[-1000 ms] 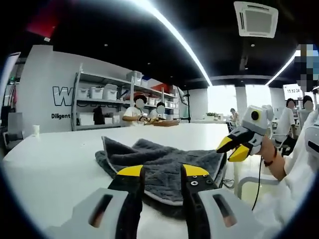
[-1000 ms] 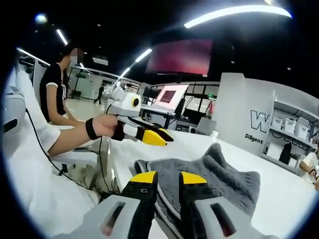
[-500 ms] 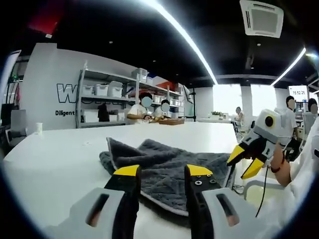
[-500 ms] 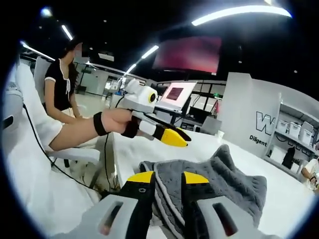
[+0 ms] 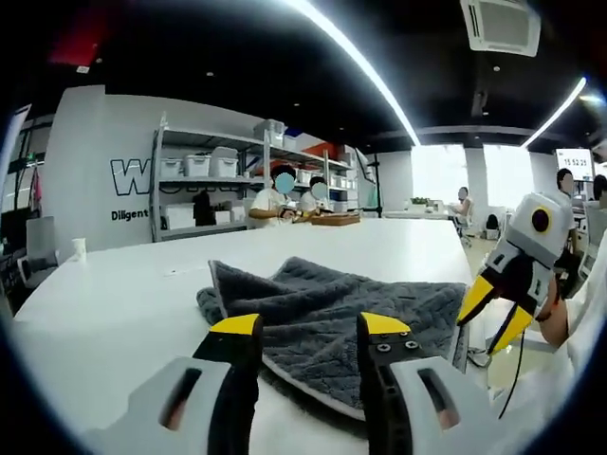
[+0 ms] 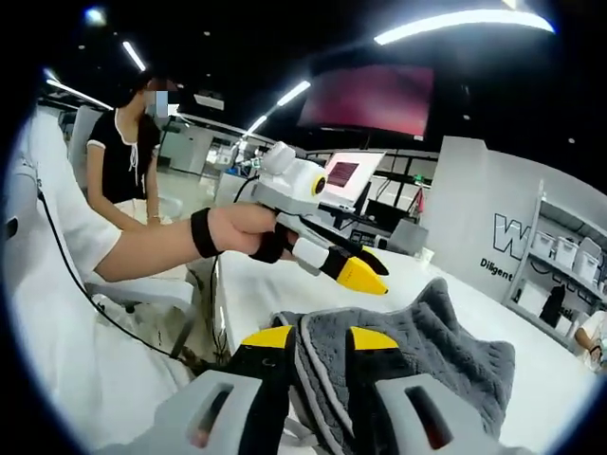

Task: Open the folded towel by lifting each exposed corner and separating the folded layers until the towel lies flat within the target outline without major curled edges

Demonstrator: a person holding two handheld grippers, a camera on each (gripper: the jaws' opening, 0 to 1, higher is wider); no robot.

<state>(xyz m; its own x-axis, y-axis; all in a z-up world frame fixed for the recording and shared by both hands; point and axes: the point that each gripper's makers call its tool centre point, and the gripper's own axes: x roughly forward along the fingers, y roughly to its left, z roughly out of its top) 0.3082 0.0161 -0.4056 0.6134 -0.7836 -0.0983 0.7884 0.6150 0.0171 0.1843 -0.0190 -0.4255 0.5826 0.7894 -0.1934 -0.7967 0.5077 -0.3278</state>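
Since the white table (image 5: 114,294) bears it, the grey folded towel (image 5: 332,313) lies rumpled at its near edge; it looks soft, limp and light, best pinched at a piped corner. At six o'clock in the right gripper view, the right gripper (image 6: 320,338) straddles a raised fold (image 6: 318,379), whether clamped is unclear. The left gripper (image 5: 309,325) hovers unclenched, empty.
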